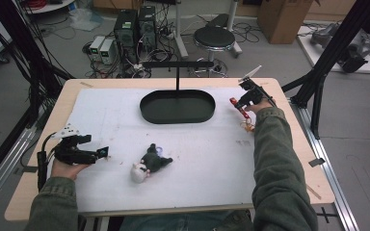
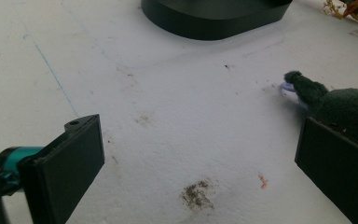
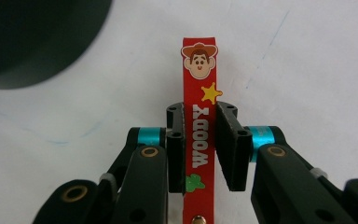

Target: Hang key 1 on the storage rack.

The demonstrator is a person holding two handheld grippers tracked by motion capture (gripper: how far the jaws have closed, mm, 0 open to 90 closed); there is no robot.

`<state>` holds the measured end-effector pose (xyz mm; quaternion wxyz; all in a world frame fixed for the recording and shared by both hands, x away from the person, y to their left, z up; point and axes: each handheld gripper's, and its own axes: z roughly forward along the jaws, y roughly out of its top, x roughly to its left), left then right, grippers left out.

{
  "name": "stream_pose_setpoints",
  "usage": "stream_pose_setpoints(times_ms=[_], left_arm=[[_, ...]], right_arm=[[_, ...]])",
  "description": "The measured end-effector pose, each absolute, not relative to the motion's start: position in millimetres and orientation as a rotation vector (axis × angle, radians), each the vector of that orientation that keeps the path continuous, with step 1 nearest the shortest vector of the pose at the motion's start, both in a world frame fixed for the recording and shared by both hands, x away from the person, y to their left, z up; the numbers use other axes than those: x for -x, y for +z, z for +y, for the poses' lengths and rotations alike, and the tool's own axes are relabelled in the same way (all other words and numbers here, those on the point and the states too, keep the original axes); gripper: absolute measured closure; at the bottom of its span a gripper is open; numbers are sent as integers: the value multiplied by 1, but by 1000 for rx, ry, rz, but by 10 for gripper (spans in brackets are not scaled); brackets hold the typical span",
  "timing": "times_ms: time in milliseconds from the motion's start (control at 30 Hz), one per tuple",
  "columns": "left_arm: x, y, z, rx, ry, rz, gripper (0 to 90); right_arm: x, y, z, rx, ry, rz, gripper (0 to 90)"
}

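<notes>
A red strap (image 3: 198,79) printed with a cowboy face, a yellow star and white letters runs between the jaws of my right gripper (image 3: 200,116), which is shut on it. In the high view that gripper (image 1: 242,102) holds the red strap (image 1: 236,107) low over the white mat, just right of the black oval tray (image 1: 149,113). My left gripper (image 1: 104,152) rests at the mat's left side. Its jaws stand wide apart, open, around bare mat (image 2: 200,140). A dark plush toy (image 1: 150,162) with a pale head lies a little to its right, also close to the right jaw (image 2: 345,105).
A T-shaped black stand (image 1: 177,72) rises from the tray. A small orange-yellow trinket (image 1: 247,126) lies on the mat near my right sleeve, and its edge shows at the far right (image 2: 349,9). The tray's rim (image 3: 32,42) is close on the left.
</notes>
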<state>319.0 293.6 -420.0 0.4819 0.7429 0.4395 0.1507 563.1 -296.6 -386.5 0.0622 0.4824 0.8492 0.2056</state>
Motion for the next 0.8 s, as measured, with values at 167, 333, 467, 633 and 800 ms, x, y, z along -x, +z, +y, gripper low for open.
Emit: stream_pose_setpoints(times_ms=[167,333,467,633,800], left_arm=[[-319,-420,294,-1809,369,1067,17],[-320,-420,293,-1814,362,1065,17],[-320,-421,292,-1819,360,1065,17],[-320,-420,293,-1811,364,1073,17],[-321,-419,290,-1822,363,1063,17]], right_arm=[[-555,-370,-310,-1502,688,2543,750],[-544,-348,-325,-1506,807,2523,750],[-532,-329,-342,-1550,916,2520,749],[-521,-305,-357,-1570,971,2477,749],[-508,-274,-367,-1530,1126,2453,749]])
